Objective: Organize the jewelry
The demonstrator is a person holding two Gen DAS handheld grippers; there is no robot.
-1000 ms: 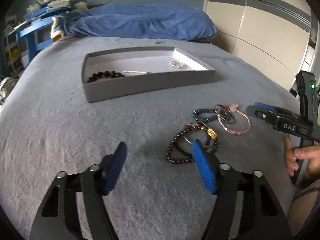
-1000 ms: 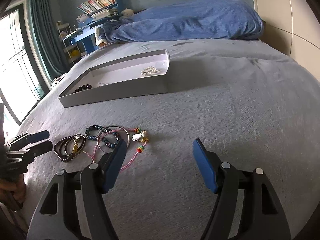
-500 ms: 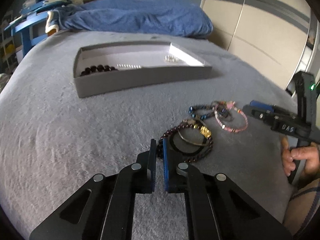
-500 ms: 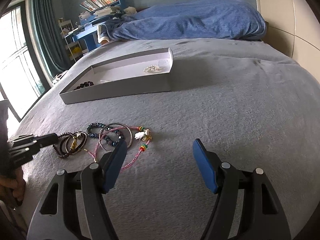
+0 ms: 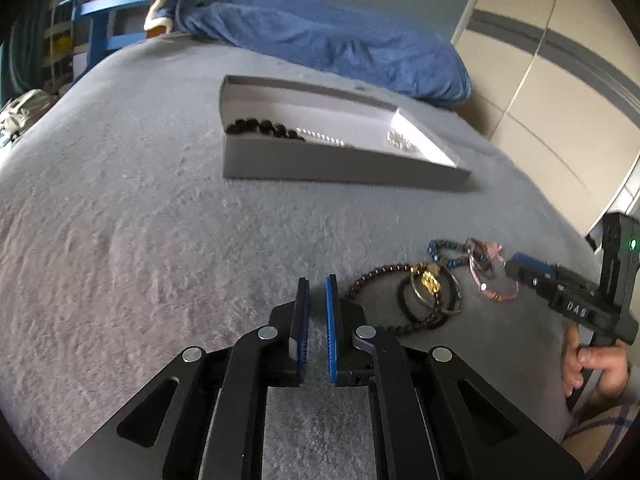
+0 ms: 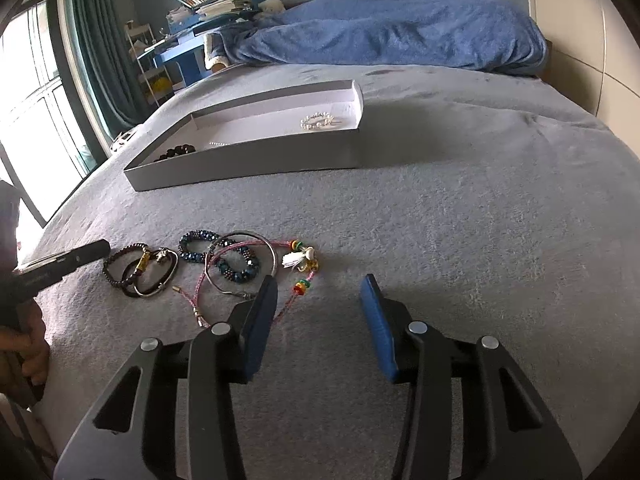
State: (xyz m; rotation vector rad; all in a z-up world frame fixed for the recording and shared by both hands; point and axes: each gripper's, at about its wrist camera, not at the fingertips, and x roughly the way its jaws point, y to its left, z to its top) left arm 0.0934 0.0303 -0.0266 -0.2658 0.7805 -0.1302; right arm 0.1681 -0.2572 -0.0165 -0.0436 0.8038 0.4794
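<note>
Grey bedspread (image 6: pixel 460 220) is observed throughout; left gripper (image 5: pixel 316 280) is pressed nearly together on nothing, bracelets (image 5: pixel 432 288) just to its right; right gripper (image 6: pixel 318 284), spread, has just been closing, bracelets beside its left finger (image 6: pixel 260 320); tray (image 6: pixel 248 166) beyond.

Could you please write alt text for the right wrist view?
The right hand-held gripper, jaws open, hovers over a grey bedspread beside a cluster of bracelets. Beyond them sits a shallow grey tray holding several pieces; the left hand-held gripper reaches in from the left edge.
</note>
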